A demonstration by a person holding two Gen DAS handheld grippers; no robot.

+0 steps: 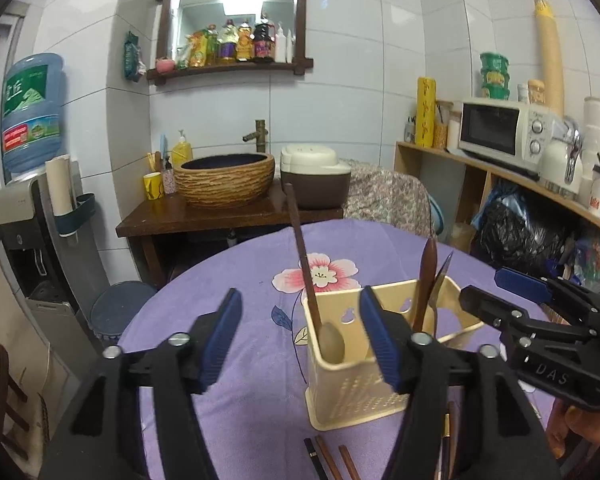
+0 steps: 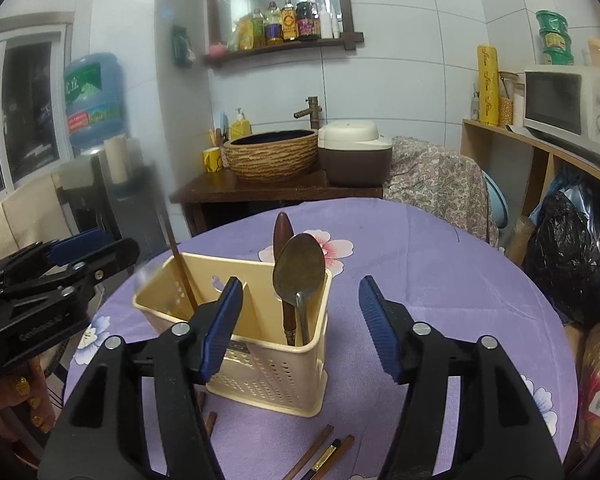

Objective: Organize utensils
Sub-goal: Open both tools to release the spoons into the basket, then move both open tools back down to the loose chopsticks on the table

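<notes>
Right wrist view: right gripper [image 2: 300, 326] hovers with jaws spread and empty over a cream plastic utensil holder [image 2: 260, 364] on a purple floral tablecloth [image 2: 440, 280]. A metal spoon [image 2: 299, 264] and a wooden handle [image 2: 283, 232] stand in its compartment at twelve o'clock. Loose chopsticks [image 2: 320, 452] lie on the cloth at six o'clock, near the holder. Left wrist view: left gripper [image 1: 300, 338] is likewise spread and empty; a wooden spoon [image 1: 306, 276] leans in the holder. The chopsticks look light, stiff, thin and likely slippery; pinching them mid-length seems best.
</notes>
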